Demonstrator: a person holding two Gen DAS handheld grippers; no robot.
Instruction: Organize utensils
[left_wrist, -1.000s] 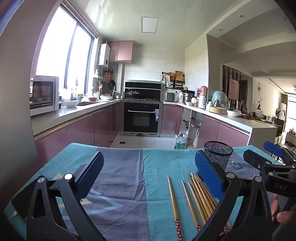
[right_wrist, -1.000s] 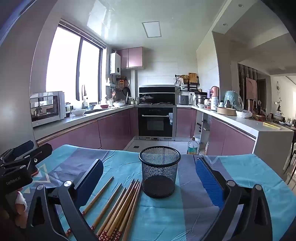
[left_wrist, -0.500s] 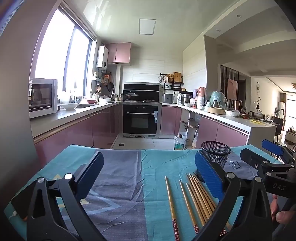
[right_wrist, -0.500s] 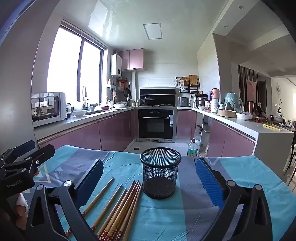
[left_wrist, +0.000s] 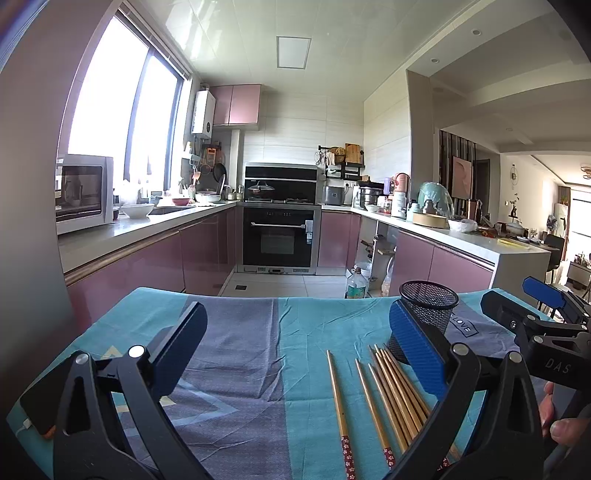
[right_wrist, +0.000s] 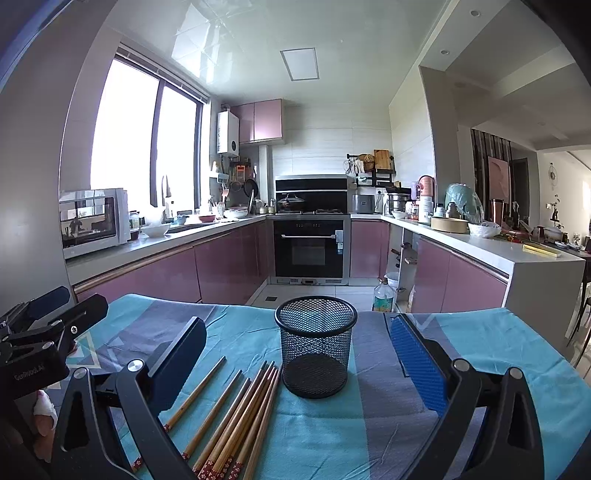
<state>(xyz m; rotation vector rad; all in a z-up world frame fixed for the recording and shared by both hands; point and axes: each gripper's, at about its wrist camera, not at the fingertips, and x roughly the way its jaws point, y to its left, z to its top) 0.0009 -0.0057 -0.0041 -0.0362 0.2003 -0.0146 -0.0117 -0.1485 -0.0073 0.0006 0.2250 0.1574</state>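
Several wooden chopsticks (right_wrist: 240, 413) with red patterned ends lie side by side on the cloth, just left of an empty black mesh cup (right_wrist: 316, 345). In the left wrist view the chopsticks (left_wrist: 388, 395) lie under the right finger, with the mesh cup (left_wrist: 430, 310) behind it. My left gripper (left_wrist: 295, 350) hovers open over the cloth with nothing between its fingers. My right gripper (right_wrist: 295, 358) is open too, facing the cup. Each gripper shows at the edge of the other's view: the right gripper (left_wrist: 543, 325) and the left gripper (right_wrist: 44, 325).
A teal and grey cloth (left_wrist: 236, 354) covers the table. A phone with a cable (left_wrist: 37, 410) lies at its left edge. Beyond the table's far edge are the kitchen floor, an oven (right_wrist: 310, 251) and pink cabinets. A person's fingers (left_wrist: 561, 424) hold the right gripper's handle.
Both views have dipped slightly, so the cup and chopsticks sit a little higher in frame. Nothing on the table has moved and both grippers stay open.
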